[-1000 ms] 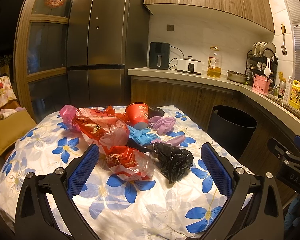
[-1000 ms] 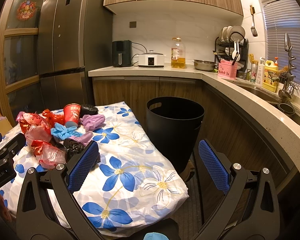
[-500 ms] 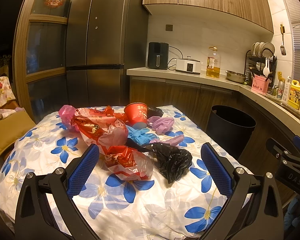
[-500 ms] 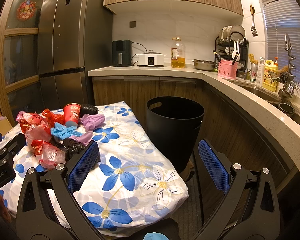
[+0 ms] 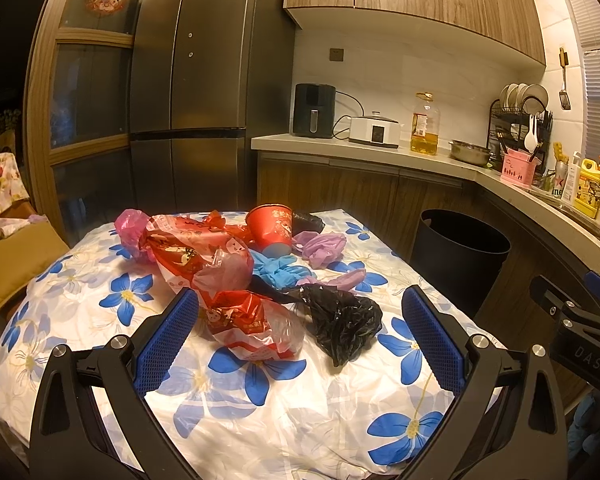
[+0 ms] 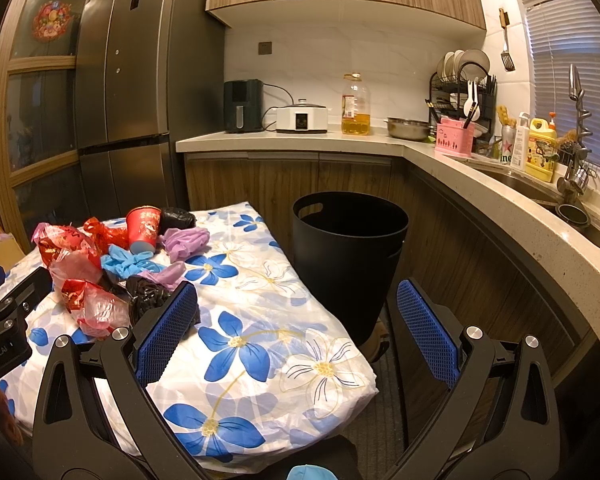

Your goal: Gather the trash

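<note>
Crumpled trash litters the flower-print desk (image 5: 80,292): red wrappers (image 5: 252,324), a black bag (image 5: 344,320), blue gloves (image 5: 276,270), a tipped red cup (image 5: 270,226); the black bin (image 6: 350,256) stands just beside it, left claw (image 5: 300,336) and right claw (image 6: 296,332) both spread, empty

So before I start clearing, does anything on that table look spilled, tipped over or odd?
Nothing looks spilled. The red paper cup is tipped, leaning on the heap of crumpled bags, not upright. A black bag and blue gloves lie loose on the floral tablecloth. The black bin stands upright beside the table.
</note>
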The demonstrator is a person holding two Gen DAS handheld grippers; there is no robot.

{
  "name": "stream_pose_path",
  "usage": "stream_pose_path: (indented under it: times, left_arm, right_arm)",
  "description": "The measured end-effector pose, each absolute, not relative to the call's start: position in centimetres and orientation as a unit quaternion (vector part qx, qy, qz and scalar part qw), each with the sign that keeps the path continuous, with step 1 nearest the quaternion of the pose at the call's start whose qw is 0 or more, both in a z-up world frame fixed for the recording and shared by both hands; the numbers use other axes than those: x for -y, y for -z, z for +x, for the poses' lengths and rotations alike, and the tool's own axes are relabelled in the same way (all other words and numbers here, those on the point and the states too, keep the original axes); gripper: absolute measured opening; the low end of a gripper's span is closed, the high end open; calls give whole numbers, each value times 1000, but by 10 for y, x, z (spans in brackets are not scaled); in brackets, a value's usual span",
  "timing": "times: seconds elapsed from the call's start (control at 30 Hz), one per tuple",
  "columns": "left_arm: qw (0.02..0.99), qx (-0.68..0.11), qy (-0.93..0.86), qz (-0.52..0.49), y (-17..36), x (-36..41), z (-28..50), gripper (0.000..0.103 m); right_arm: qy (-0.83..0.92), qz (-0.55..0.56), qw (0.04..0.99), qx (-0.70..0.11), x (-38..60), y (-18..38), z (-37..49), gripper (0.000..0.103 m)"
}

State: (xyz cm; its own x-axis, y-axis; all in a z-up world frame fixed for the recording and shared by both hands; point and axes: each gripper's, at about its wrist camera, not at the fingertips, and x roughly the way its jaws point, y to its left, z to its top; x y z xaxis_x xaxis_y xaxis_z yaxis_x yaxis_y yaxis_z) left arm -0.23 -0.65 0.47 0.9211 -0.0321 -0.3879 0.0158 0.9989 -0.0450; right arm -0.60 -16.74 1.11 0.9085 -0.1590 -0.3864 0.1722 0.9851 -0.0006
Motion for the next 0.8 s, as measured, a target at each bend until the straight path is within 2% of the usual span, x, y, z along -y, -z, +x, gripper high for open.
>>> stream_pose_path:
  times: [0.8]
  left_arm:
    - [981, -191, 25, -26, 0, 6, -2, 98]
  right_arm:
    - [88, 19, 976, -197, 171, -5, -5, 99]
